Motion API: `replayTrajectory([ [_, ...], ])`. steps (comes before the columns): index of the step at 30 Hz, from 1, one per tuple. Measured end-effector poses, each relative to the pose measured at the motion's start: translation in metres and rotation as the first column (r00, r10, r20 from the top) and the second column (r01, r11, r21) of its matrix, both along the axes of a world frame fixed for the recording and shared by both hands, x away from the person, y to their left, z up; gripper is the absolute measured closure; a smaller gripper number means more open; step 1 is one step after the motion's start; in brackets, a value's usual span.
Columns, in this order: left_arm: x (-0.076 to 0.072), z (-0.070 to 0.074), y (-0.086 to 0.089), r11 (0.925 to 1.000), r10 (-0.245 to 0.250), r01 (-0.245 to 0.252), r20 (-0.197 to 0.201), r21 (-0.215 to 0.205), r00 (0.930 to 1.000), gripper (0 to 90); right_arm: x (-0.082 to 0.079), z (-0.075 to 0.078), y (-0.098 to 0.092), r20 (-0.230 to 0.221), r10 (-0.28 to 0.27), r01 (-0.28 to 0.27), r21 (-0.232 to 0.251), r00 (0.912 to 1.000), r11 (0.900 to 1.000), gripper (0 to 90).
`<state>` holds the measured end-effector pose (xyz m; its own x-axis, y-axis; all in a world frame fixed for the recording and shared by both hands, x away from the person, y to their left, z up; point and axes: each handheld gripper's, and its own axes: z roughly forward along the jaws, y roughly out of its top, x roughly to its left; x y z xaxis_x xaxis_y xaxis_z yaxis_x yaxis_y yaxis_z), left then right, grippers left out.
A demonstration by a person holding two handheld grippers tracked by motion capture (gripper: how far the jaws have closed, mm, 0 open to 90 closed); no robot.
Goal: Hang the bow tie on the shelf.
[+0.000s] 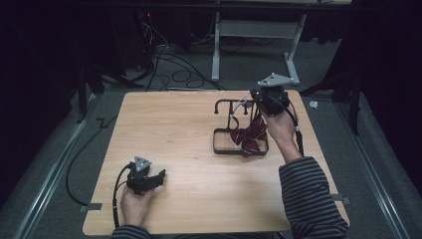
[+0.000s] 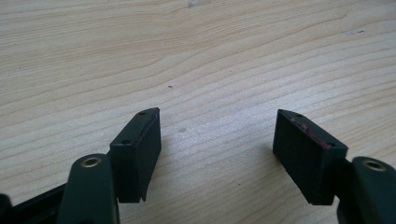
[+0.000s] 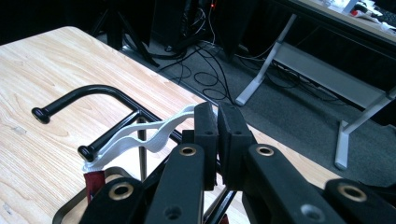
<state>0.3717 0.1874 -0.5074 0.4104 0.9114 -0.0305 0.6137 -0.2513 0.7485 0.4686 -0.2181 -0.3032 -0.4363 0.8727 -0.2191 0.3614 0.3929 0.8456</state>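
Tie (image 1: 250, 135), dark red with pale stripes, hangs by a white strap (image 3: 149, 133) from a black rack (image 1: 234, 127) at the far right of the surface (image 1: 189, 149), its cloth pooling in the rack's base frame. It looks light, soft and floppy, so it will likely sag and swing; the strap seems the surest place to take hold, being thin and easy to pinch near the bar. Right tongs (image 3: 217, 116) are closed on the end of that strap, just above the rack's top bar. Left tongs (image 2: 217, 140) rest well apart near the front left edge, jaws spread wide over bare wood, holding nothing.
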Motion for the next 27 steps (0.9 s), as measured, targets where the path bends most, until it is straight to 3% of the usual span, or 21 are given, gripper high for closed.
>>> replayTrajectory([
  [27,0.0,0.0,0.0,1.0,-0.001,0.001,0.0,0.001,1.0,32.9,0.0,0.012,0.001,0.046,-0.013,0.013,-0.004,0.9989,1.0,89.1],
])
